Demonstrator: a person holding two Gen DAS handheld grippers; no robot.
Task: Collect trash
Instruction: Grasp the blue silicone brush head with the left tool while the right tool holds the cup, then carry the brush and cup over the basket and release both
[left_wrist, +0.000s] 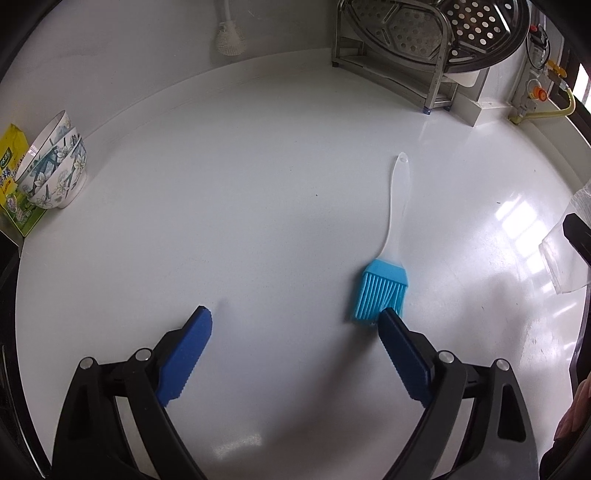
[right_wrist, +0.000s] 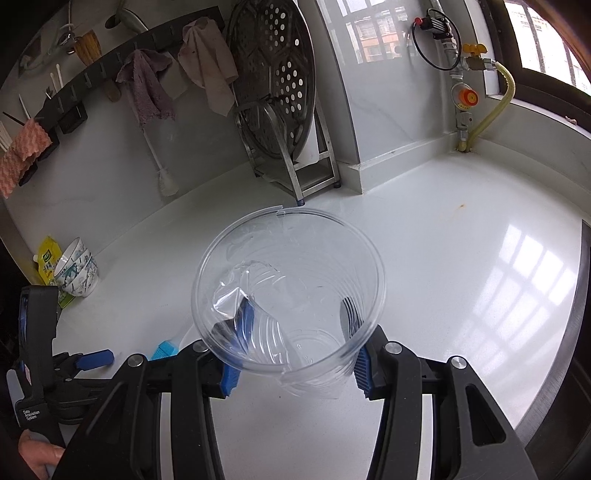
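- Left wrist view: the left gripper (left_wrist: 295, 321) hangs low over the white counter (left_wrist: 258, 184) with its blue fingers spread wide and nothing between them. A blue silicone brush (left_wrist: 380, 293) lies just beside the right-hand fingertip, its clear handle pointing away. A stack of floral bowls (left_wrist: 55, 166) sits far to the left against a yellow packet (left_wrist: 14, 173).
- Right wrist view: the right gripper (right_wrist: 295, 339) clamps a clear plastic cup (right_wrist: 291, 295) near its base, rim tilted toward the camera, lifted off the counter. The cup looks cracked and crumpled on one side, with a loose clear scrap inside.
- Judged step: the cup, the trash in hand, is picked up; the next move calls for carrying it to a bin, which neither view shows. The left gripper seems free; the brush looks like a utensil, not trash.
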